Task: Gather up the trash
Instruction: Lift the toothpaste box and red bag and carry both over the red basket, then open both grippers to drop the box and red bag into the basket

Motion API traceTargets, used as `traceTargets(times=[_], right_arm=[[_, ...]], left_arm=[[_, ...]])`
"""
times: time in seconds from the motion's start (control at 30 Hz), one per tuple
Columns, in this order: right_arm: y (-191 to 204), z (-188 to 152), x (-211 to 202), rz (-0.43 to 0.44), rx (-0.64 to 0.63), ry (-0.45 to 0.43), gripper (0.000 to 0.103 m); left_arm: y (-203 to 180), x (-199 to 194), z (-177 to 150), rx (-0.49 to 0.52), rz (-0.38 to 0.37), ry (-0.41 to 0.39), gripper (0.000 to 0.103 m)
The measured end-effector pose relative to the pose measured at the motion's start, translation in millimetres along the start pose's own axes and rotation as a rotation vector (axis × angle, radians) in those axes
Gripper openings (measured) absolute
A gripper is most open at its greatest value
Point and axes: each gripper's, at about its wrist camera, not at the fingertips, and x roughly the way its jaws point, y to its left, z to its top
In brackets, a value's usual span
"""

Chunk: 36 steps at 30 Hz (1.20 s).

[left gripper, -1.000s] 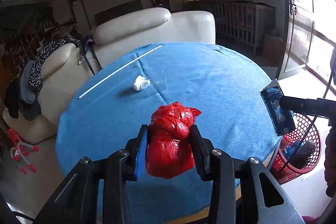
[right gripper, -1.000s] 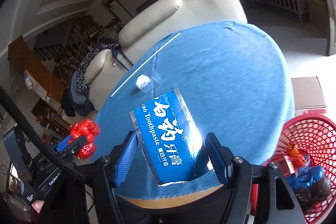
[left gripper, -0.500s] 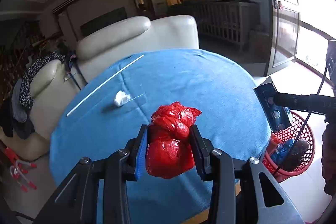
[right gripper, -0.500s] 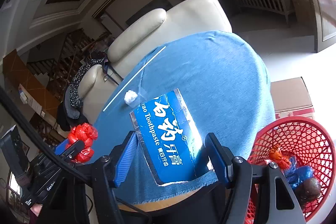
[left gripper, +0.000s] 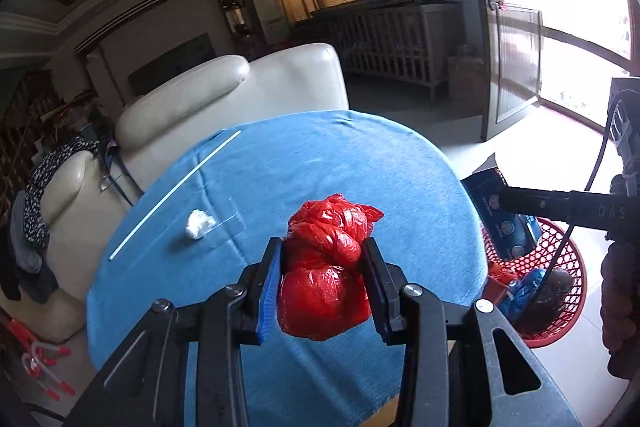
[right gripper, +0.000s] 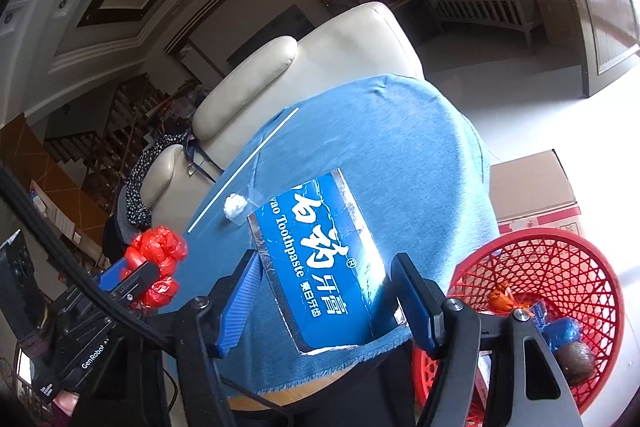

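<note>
Swung both hands toward the basket (right gripper: 560, 267): left gripper (left gripper: 323, 277) still clamped on the bag (left gripper: 326, 267), right gripper (right gripper: 322, 301) on the box (right gripper: 320, 259). Dropping next, I reckon.

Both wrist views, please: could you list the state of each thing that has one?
left gripper: shut on red bag
right gripper: shut on toothpaste box
red basket: holds trash
white wad: lying on table
white stick: lying flat

Left gripper (left gripper: 322, 281) is clamped on a red bag (left gripper: 326, 275) over the blue table (left gripper: 320, 167), white wad (left gripper: 198, 223) at 10 o'clock, red basket (left gripper: 560, 267) at 3 o'clock.
</note>
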Motion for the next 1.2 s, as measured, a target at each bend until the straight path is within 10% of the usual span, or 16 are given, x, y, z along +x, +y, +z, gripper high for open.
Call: traceTargets(times=[0.73, 1.2], right_arm=[[-104, -6, -127, -0.175, 0.214, -0.215, 0.070], [-173, -42, -98, -0.185, 0.432, -0.067, 0.072]], left_arm=[[-122, 17, 40, 0.192, -0.279, -0.006, 0.041], [-180, 65, 12, 0.217, -0.485, 0.217, 0.050]])
